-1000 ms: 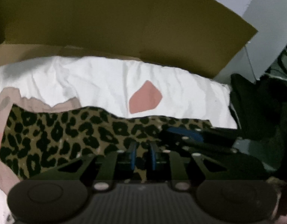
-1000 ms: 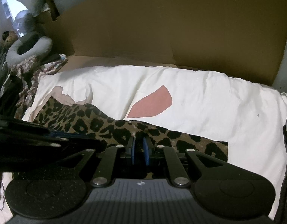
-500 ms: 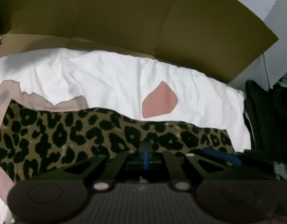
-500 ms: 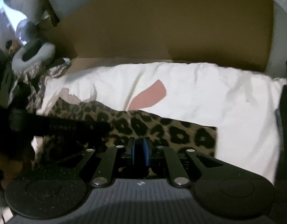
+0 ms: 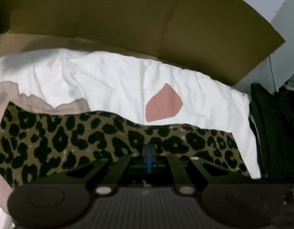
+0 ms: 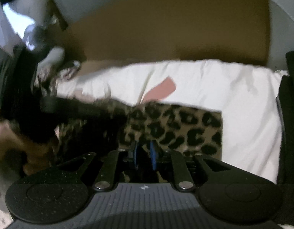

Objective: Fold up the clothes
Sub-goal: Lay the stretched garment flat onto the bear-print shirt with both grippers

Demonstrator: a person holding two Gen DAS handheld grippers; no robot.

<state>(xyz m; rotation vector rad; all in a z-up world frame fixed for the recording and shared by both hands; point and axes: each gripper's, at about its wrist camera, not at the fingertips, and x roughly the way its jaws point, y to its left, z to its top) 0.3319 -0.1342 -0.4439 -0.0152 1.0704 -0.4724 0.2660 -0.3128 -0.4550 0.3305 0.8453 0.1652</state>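
The left claw [image 5: 149, 153] has snapped together on the leopard-print garment [image 5: 74, 143], and the right claw [image 6: 145, 153] has slid along its near hem.

The garment lies on the white sheet [image 5: 112, 80], long axis from 9 to 3 o'clock, just ahead at 12 of both claws. The left claw pinches the hem; the right's blue pads stand slightly apart with cloth seemingly between them (motion blur). The right-hand end is nearer the right claw.

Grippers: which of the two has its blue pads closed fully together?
The left gripper: its blue pads meet without a gap; the right gripper's pads stand apart with leopard-print cloth between.
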